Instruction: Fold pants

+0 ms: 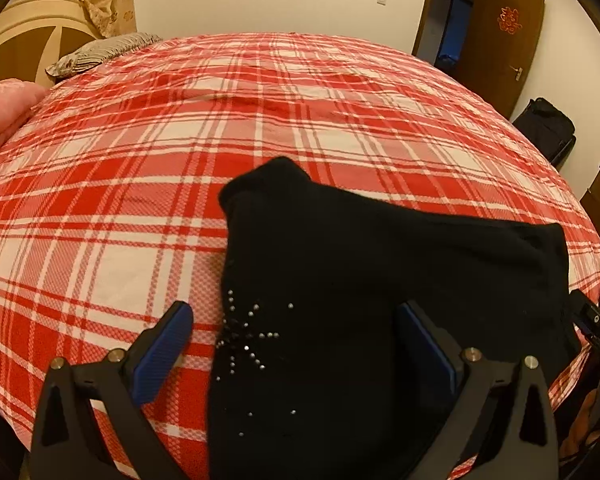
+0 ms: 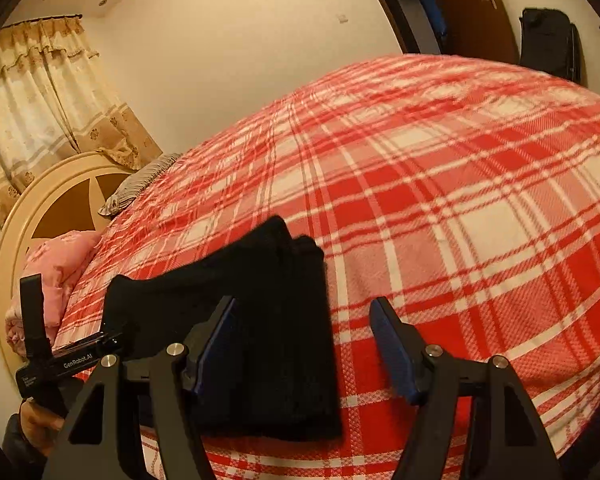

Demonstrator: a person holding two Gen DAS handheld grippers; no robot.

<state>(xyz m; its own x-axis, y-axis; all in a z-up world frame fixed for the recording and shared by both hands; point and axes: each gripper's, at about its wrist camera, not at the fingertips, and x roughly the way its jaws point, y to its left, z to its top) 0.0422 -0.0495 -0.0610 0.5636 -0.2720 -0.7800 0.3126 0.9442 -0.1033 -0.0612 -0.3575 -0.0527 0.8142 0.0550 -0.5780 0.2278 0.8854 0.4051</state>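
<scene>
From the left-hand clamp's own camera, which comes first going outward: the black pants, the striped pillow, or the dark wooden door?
1. Black pants: right under the left gripper, between its open fingers.
2. Striped pillow: far left, at the head of the plaid bed.
3. Wooden door: far right, beyond the bed.

Warm, dim indoor light, strong fisheye bend.

My two views curve the bed [image 1: 140, 184] into a dome, corners vignetted black. The pants [image 1: 380, 280] read as flat black, folds barely showing; the bed's far edge looks soft in my right view.
</scene>
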